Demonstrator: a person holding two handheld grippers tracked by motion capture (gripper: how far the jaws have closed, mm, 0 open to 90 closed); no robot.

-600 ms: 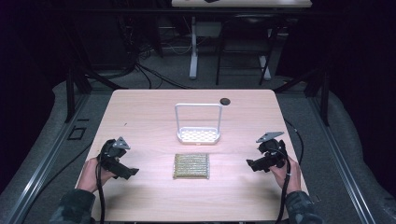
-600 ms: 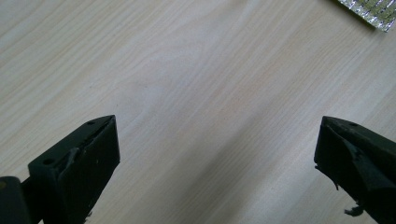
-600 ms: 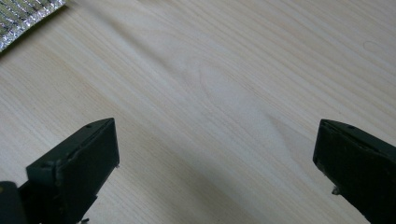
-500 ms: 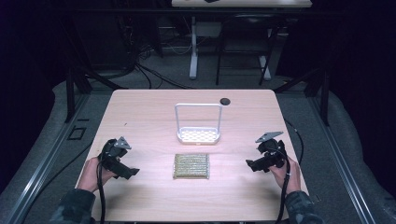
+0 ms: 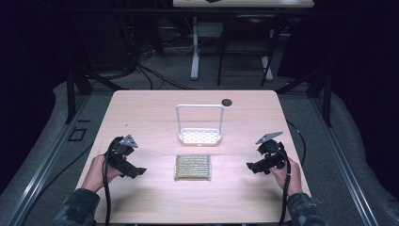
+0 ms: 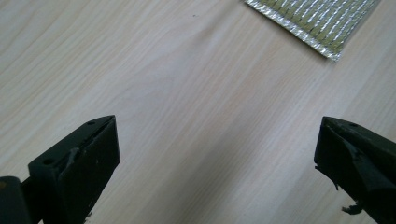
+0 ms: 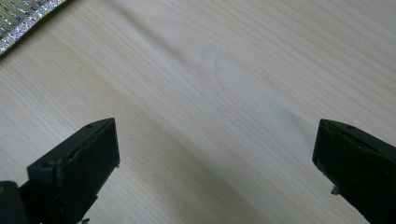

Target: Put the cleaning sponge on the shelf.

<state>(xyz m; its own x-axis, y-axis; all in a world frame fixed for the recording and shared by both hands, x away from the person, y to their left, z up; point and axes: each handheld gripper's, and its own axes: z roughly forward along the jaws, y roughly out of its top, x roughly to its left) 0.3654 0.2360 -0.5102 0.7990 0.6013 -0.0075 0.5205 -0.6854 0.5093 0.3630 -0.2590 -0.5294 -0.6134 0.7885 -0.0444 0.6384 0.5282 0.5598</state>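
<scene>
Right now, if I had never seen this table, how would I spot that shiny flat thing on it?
Start at the wooden table and find the white rack with the tall handle near its middle. Just in front of the rack, toward the person, lies the foil pad, flat between the two tongs. It alone glitters, silver and gold with ribbed rows; the rack is plain white and upright.

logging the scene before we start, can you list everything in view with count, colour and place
table: one, light wood, centre of the high view
rack: one, white, holed base with an upright loop handle, middle of the table
foil pad: one, shiny silver-gold, flat on the table just in front of the rack
small round thing: one, black, far edge of the table; too small to identify
second table: one, light top, background
left claw: one, black, open, left of the pad
right claw: one, black, open, right of the pad
hands: two, at the near edge
</scene>
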